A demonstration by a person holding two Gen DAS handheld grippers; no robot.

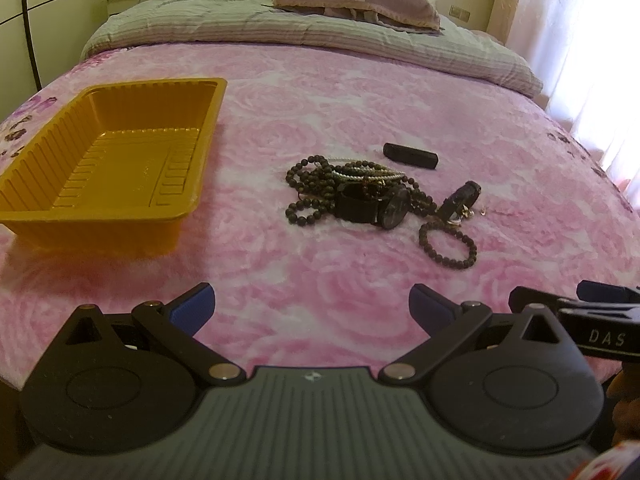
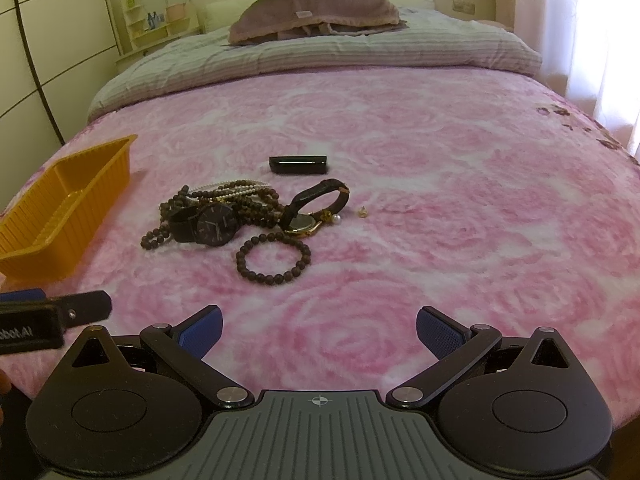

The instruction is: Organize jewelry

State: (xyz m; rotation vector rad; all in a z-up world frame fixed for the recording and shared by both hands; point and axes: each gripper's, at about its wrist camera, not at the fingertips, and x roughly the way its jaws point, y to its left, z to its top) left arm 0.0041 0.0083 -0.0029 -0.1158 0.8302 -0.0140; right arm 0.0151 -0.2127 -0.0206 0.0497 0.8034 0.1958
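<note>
A tangle of dark bead strands (image 1: 316, 192), a black watch (image 2: 208, 225) and a gold-rimmed watch (image 2: 306, 222) lies mid-bed on the fuzzy pink rose blanket (image 1: 320, 120), right of the ribbed yellow plastic tray (image 1: 116, 160). A black bar (image 2: 298, 165) sits beyond. The fingers of both left gripper (image 1: 312, 312) and right gripper (image 2: 318, 330) are apart, nothing between.

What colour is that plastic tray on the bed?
The tray is golden yellow, seen best in the left wrist view.
</note>
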